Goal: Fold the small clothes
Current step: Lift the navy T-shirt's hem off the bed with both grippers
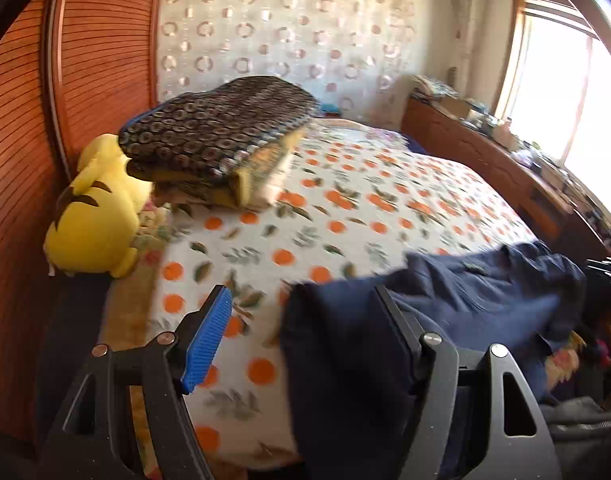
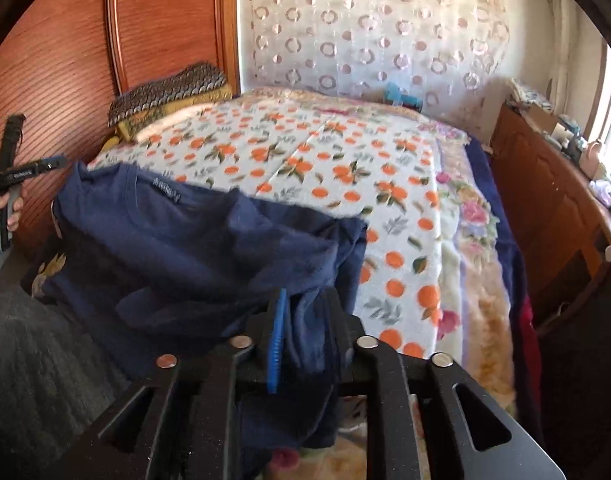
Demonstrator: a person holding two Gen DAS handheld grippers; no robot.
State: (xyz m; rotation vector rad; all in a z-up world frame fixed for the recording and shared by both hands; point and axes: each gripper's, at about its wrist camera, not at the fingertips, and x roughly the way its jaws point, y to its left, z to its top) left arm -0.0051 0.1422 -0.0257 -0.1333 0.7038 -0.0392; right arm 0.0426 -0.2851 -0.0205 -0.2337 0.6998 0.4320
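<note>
1. Navy shirt (image 2: 193, 240) lying bunched on the bed (image 2: 405, 216), near its front edge.
2. Left tool (image 1: 301, 336) spread open, shirt draped over one finger.
3. Right tool (image 2: 301, 340) probably loose around cloth; smooth flat before folding.

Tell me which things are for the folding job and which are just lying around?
For the job:
- navy T-shirt
- left gripper, jaws wide, cloth draped over one
- right gripper, cloth between its jaws
- orange-print blanket, the folding surface

Just lying about:
- yellow plush toy
- stack of patterned folded fabric
- cluttered wooden sideboard
</note>
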